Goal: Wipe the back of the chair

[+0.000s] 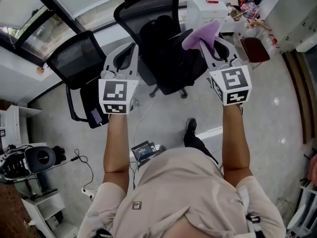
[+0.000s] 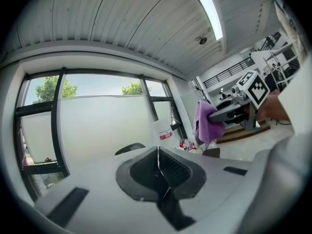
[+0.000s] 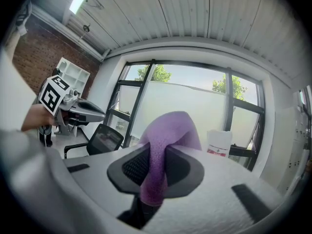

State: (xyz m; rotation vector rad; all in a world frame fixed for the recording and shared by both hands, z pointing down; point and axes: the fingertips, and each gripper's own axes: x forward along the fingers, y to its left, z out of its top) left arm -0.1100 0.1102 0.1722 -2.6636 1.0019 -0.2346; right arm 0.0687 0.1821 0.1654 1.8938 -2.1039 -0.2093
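Purple cloth (image 1: 202,32) sat clamped in right gripper (image 1: 210,42) by chair (image 1: 148,9) R edge; left gripper (image 2: 158,172) closed, empty; floor (image 1: 270,118) open R side

the pale grey, glossy floor (image 1: 277,113) fills most of the head view. a black mesh office chair (image 1: 163,58) stands on it at twelve o'clock, on a wheeled base. a second black chair (image 1: 79,68) stands at ten o'clock, just beside the first. a dark red seat (image 1: 255,49) sits at two o'clock. a thin white cable (image 1: 144,117) trails across the centre, near a small dark device (image 1: 143,150). a white power strip (image 1: 89,193) lies at eight o'clock. the person's black shoe (image 1: 190,128) rests near the centre.
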